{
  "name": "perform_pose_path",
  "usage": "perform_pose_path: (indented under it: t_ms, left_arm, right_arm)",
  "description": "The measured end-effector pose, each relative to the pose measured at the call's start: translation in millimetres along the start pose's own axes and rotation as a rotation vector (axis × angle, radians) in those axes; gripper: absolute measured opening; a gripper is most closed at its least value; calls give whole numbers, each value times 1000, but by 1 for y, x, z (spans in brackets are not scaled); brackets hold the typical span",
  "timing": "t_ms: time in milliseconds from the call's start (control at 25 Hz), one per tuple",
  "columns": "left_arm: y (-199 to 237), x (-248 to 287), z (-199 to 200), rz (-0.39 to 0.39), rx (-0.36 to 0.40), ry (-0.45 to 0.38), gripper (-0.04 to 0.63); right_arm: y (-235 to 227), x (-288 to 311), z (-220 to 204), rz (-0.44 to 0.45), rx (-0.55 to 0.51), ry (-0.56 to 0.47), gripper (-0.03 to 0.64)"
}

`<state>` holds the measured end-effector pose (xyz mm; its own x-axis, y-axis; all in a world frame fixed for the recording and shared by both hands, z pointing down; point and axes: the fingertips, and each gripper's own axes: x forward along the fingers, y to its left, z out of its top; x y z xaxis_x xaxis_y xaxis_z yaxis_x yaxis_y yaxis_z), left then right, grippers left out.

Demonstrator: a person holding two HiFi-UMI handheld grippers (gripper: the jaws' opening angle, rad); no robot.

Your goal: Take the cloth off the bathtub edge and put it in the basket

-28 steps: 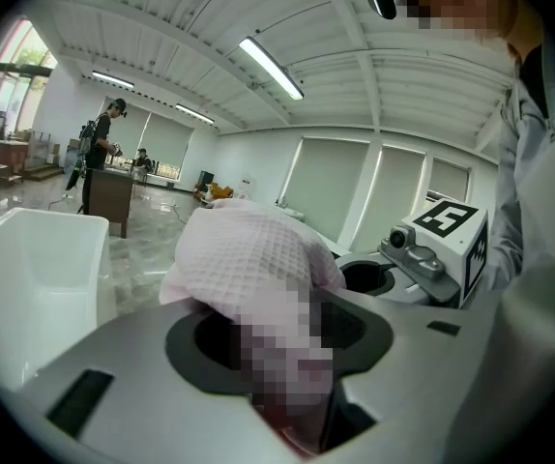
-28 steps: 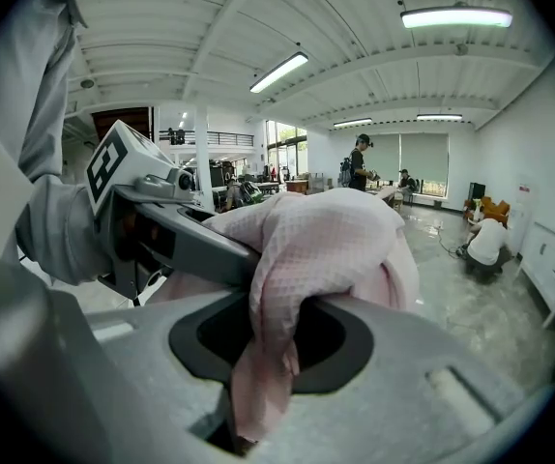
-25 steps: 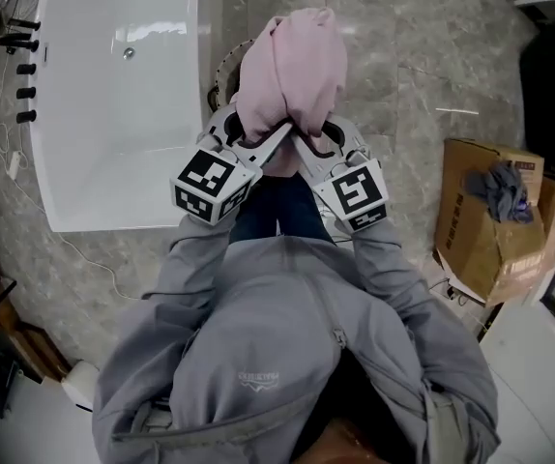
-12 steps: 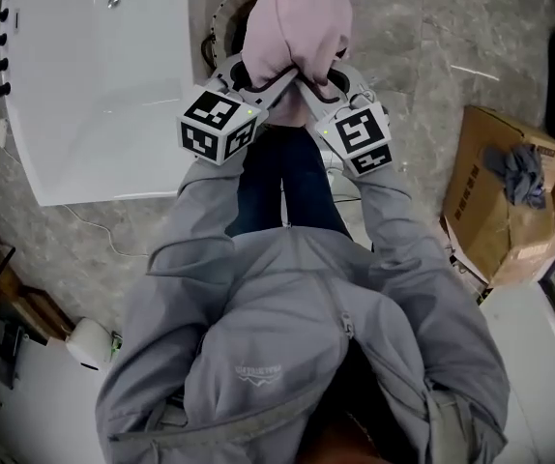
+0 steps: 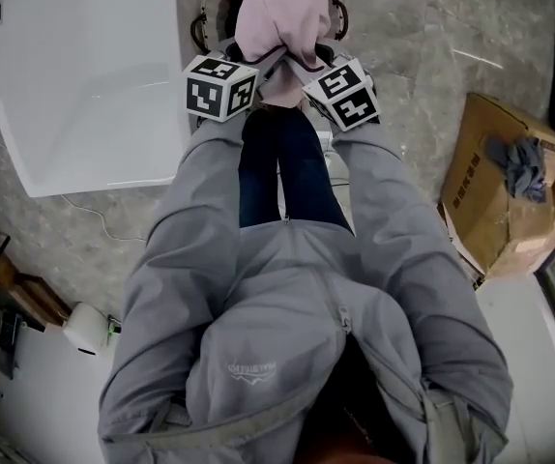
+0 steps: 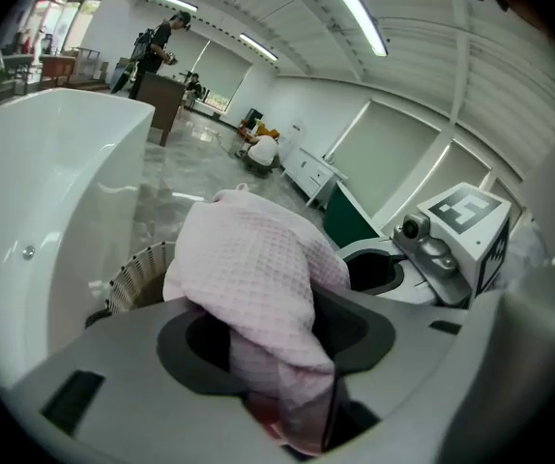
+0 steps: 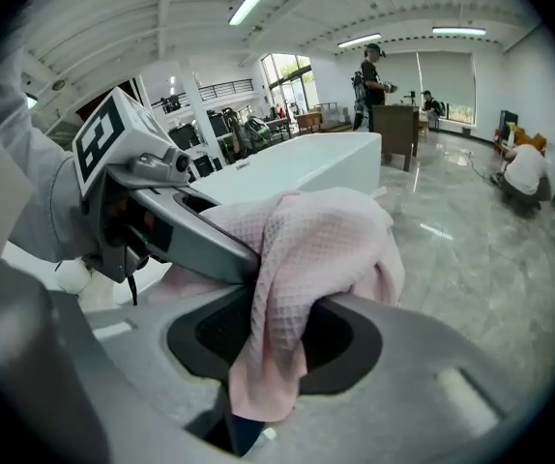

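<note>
Pink cloth, being held clamped in the fingers of left gripper and right gripper, is being lowered from a second ago's height, now over the basket on the floor beside the bathtub corner, so release is probably being neared.

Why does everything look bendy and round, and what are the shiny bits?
Left gripper view: the wide lens bends the ceiling lights and blackens the corners; the cloth looks sharp. Right gripper view: same bending, a glare streak on the floor. Head view: the bathtub glows very bright white.
</note>
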<state>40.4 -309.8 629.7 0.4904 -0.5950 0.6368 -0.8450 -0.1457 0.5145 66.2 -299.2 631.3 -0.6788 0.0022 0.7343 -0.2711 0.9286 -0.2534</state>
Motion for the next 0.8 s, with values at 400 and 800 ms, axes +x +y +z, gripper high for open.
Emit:
perform_pose_path:
  t_ms: [400,800]
  left_arm:
    - [51,-13,-44,172,-143,111,264]
    - [42,-17,-49,131,-173,98,264]
  right_arm:
    - [-30,1,-48,-73,134,124,183]
    - [-19,2,-42,-64,188,104,183]
